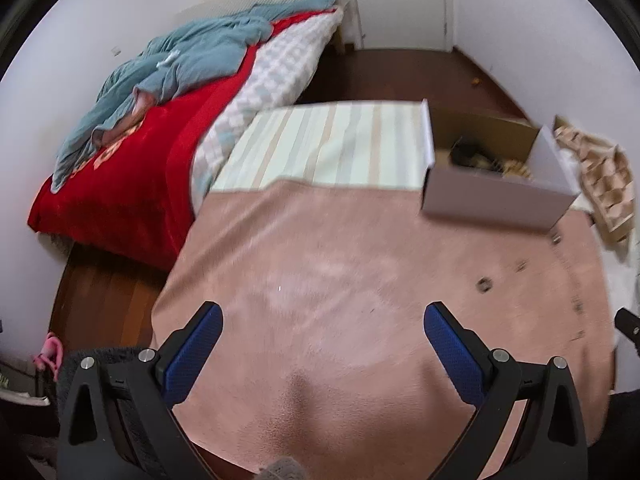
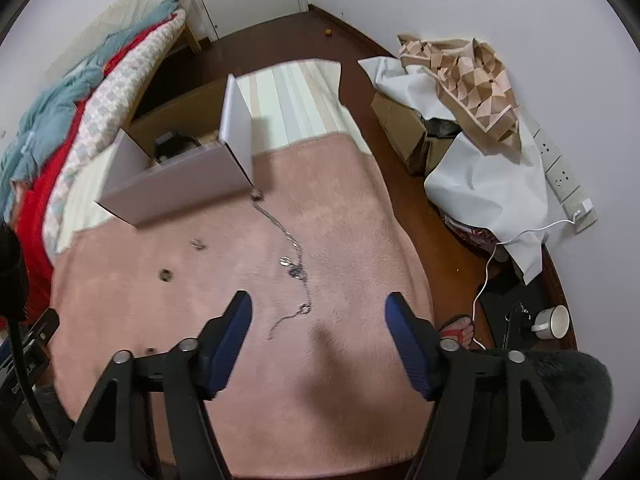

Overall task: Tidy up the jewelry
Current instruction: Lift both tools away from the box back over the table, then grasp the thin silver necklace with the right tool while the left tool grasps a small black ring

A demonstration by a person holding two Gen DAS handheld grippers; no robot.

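Silver thin chain necklace (image 2: 294, 264) runs near-to-far just beyond my empty, half-open right tongs (image 2: 318, 322); left tongs (image 1: 322, 328) wide, empty, farther.

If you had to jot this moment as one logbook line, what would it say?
left gripper: open, empty | right gripper: open, empty, above chain necklace | pink blanket: jewelry scattered | white box: open

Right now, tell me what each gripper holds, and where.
Nothing: the left gripper and the right gripper are open over the pink blanket.
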